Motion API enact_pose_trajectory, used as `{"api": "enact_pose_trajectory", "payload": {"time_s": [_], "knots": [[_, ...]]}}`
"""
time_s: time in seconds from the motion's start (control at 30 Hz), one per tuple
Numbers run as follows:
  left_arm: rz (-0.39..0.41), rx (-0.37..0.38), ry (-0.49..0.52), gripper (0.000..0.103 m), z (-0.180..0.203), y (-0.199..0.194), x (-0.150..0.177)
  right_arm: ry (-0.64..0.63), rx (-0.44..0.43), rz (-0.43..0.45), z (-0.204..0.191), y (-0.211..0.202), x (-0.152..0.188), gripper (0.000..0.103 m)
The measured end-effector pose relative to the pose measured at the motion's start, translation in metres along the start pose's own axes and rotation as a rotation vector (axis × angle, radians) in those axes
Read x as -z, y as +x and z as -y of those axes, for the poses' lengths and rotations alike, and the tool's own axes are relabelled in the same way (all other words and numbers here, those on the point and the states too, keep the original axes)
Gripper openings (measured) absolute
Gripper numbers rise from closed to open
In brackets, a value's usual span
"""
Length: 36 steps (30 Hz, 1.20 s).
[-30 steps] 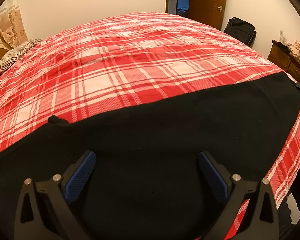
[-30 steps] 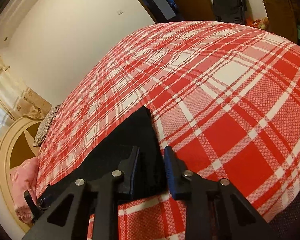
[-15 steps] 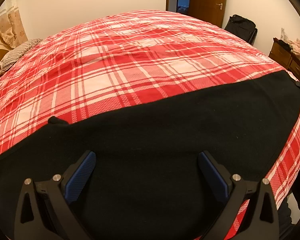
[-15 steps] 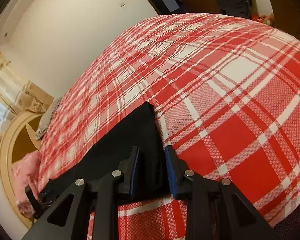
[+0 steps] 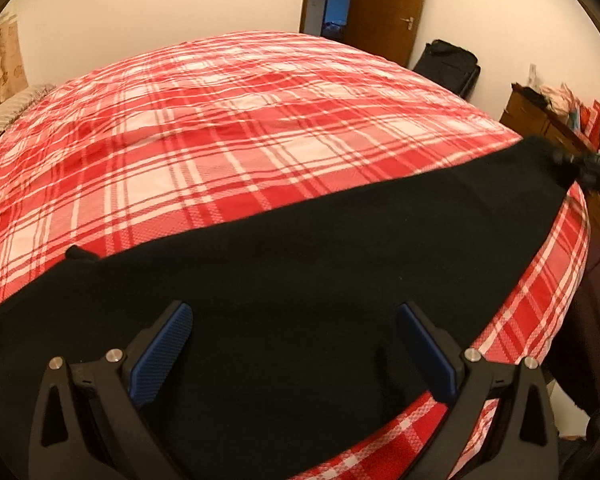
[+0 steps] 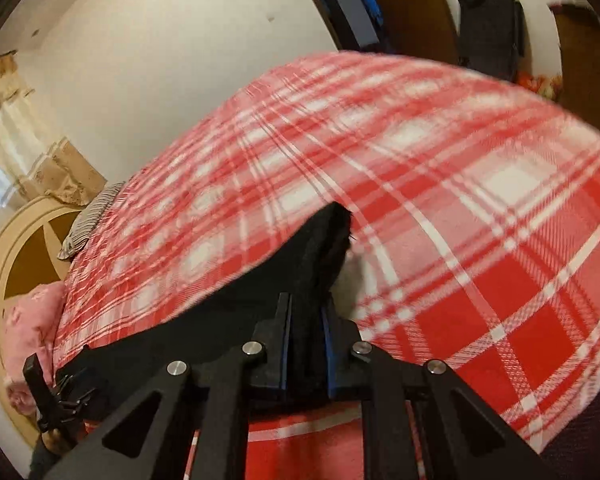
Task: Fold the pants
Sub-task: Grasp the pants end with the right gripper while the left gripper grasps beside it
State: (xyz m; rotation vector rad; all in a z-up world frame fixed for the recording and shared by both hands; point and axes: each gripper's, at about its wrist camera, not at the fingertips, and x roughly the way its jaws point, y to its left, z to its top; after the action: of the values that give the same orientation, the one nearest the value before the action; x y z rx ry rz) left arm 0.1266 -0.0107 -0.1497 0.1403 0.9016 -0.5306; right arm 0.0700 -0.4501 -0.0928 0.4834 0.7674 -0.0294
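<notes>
Black pants (image 5: 300, 280) lie stretched flat across the near bed edge, one end lifted and bunched.

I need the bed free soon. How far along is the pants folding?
Early. Done: the black pants lie spread long across the plaid bedspread. In hand: the right gripper is shut on one end and lifting it, while the left gripper hangs open over the other part. Left: no finished fold shows yet.
</notes>
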Motion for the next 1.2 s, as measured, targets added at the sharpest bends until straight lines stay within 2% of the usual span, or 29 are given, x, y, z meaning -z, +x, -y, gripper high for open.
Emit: {"api": "enact_pose_trajectory", "payload": {"time_s": [0.1, 0.23, 0.37, 0.57, 0.73, 0.9, 1.0, 1.1, 1.2], "knots": [[-0.002, 0.023, -0.021, 0.103, 0.001, 0.001, -0.005, -0.097, -0.015, 0.044, -0.040, -0.018, -0.004, 0.014], [-0.002, 0.105, -0.083, 0.103, 0.003, 0.002, -0.014, -0.222, -0.042, 0.064, -0.097, -0.023, 0.000, 0.014], [0.015, 0.145, -0.085, 0.103, 0.011, 0.001, -0.020, -0.314, -0.096, 0.022, -0.142, -0.004, 0.017, 0.014], [0.021, 0.235, -0.123, 0.103, 0.016, 0.004, -0.030, -0.462, -0.128, -0.090, -0.195, 0.049, 0.065, 0.014], [-0.008, 0.302, -0.160, 0.103, 0.024, 0.022, -0.035, -0.498, -0.121, -0.193, -0.202, 0.092, 0.101, 0.014], [-0.036, 0.386, -0.152, 0.099, 0.048, 0.035, -0.049, -0.519, -0.113, -0.196, -0.196, 0.099, 0.109, 0.014], [-0.069, 0.452, -0.167, 0.099, 0.063, 0.045, -0.057, -0.576, -0.097, -0.203, -0.199, 0.099, 0.113, 0.015], [-0.108, 0.523, -0.200, 0.096, 0.075, 0.055, -0.061, -0.583, -0.114, -0.218, -0.197, 0.099, 0.115, 0.021], [-0.134, 0.571, -0.222, 0.095, 0.084, 0.058, -0.063, -0.578, -0.147, -0.230, -0.194, 0.096, 0.115, 0.032]]}}
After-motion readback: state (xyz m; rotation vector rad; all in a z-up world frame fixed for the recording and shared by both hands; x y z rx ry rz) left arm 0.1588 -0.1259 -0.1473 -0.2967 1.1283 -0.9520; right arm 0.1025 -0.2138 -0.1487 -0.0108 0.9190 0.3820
